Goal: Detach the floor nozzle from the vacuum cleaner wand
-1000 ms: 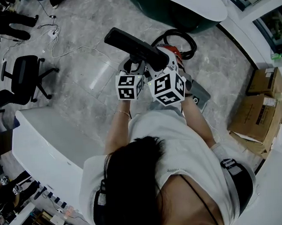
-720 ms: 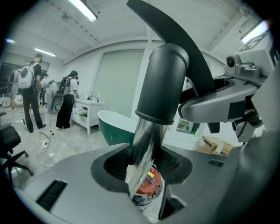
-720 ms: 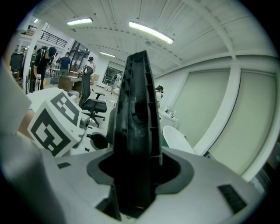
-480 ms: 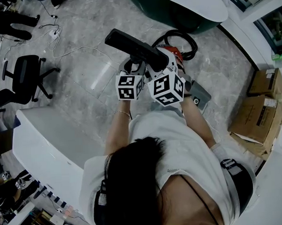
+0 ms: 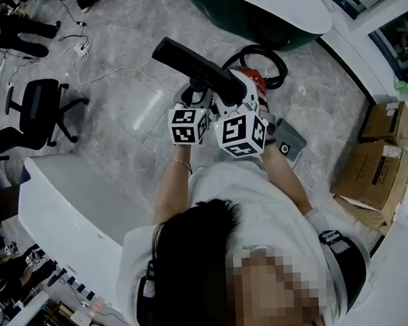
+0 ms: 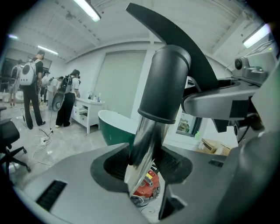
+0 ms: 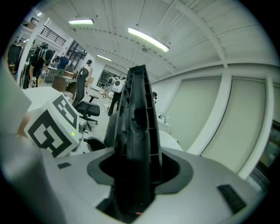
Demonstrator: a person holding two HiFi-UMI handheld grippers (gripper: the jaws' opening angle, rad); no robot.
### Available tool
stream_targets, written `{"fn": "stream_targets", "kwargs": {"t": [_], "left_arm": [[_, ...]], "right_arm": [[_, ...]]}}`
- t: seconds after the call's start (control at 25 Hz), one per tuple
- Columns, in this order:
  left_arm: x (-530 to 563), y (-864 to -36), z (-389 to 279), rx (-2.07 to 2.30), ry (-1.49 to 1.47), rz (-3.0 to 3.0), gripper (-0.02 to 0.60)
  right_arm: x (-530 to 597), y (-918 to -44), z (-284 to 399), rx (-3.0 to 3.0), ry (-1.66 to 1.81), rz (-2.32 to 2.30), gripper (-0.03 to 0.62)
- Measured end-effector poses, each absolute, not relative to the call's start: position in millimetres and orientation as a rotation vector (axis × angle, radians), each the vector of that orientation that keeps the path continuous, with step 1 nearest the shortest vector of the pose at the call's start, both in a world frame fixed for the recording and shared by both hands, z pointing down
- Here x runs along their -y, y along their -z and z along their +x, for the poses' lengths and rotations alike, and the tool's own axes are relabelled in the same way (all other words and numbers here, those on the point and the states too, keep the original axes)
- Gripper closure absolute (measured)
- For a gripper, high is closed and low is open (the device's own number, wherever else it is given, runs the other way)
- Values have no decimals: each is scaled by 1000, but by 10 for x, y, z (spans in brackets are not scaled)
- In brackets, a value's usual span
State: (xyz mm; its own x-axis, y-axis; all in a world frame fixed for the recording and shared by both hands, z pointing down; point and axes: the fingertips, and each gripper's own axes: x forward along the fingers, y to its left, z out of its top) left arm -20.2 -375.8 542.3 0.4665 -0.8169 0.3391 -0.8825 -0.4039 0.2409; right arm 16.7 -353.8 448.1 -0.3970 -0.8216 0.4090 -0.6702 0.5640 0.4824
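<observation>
The black floor nozzle [image 5: 196, 70] is held up off the floor in front of the person, above the red vacuum body [image 5: 246, 79]. In the left gripper view a chrome wand [image 6: 143, 144] runs up into the nozzle's black collar [image 6: 165, 83]. My left gripper [image 6: 144, 168] is shut on that chrome wand just below the collar. In the right gripper view the black nozzle [image 7: 135, 140] stands on edge between the pads, and my right gripper [image 7: 138, 177] is shut on it. Both marker cubes [image 5: 187, 126] [image 5: 242, 131] sit side by side below the nozzle.
A black hose [image 5: 260, 55] loops behind the vacuum body. An office chair [image 5: 36, 109] stands at the left, a white counter [image 5: 64, 205] at the lower left, cardboard boxes [image 5: 376, 165] at the right, a green tub [image 5: 265, 18] beyond. People [image 6: 30, 92] stand far off.
The right gripper's cube has tipped slightly. The nozzle, the wand and the left gripper stay where they were, both grips unchanged.
</observation>
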Motion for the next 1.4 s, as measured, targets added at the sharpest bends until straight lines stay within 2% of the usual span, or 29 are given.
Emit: {"fn": "stream_targets", "kwargs": {"t": [1.4], "left_arm": [[3898,-5383,-69,1420,-280,2447,422]], "right_arm": [[3669,-4364,279,2131,395,1268,375]]}}
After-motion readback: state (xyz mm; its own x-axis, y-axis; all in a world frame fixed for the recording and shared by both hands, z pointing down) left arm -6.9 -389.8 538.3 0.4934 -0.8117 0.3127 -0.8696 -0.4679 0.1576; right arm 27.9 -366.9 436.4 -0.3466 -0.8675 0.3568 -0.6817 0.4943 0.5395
